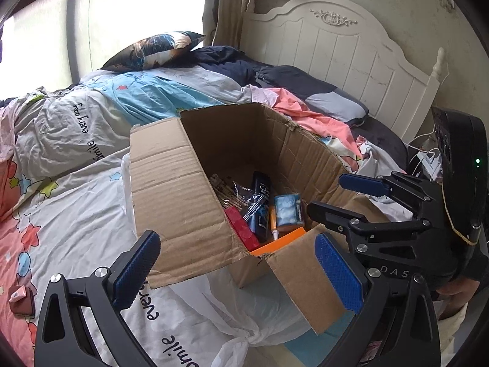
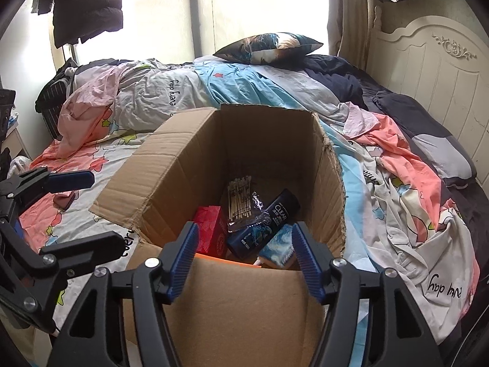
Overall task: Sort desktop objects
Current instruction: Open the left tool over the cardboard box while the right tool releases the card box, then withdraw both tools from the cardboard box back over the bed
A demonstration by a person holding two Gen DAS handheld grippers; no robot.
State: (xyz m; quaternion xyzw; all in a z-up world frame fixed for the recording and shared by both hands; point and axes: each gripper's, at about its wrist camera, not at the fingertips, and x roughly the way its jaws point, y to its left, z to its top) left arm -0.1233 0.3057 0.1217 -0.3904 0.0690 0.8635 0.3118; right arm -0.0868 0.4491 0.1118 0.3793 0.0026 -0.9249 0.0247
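An open cardboard box point(image 1: 171, 183) point(image 2: 244, 305) stands on the bed. Inside it lie a red carton point(image 1: 241, 229) point(image 2: 211, 229), a dark blue shampoo bottle point(image 1: 261, 202) point(image 2: 266, 226), a light blue soft pack point(image 1: 287, 209) point(image 2: 279, 244), a bag of thin sticks point(image 2: 240, 197) and an orange-edged item point(image 1: 281, 243). My right gripper point(image 2: 246, 260) point(image 1: 342, 198) hangs open over the box's near wall, with nothing between its pads. To the left, my left gripper point(image 1: 238, 272) point(image 2: 82, 214) is open and empty at the box's near corner.
Rumpled quilts and clothes cover the bed around the box. A small dark red pouch with a pink tube point(image 1: 18, 296) point(image 2: 65, 200) lies on the quilt at the left. A white plastic bag point(image 1: 244, 321) sits under the box. The white headboard point(image 1: 351, 52) stands at the right.
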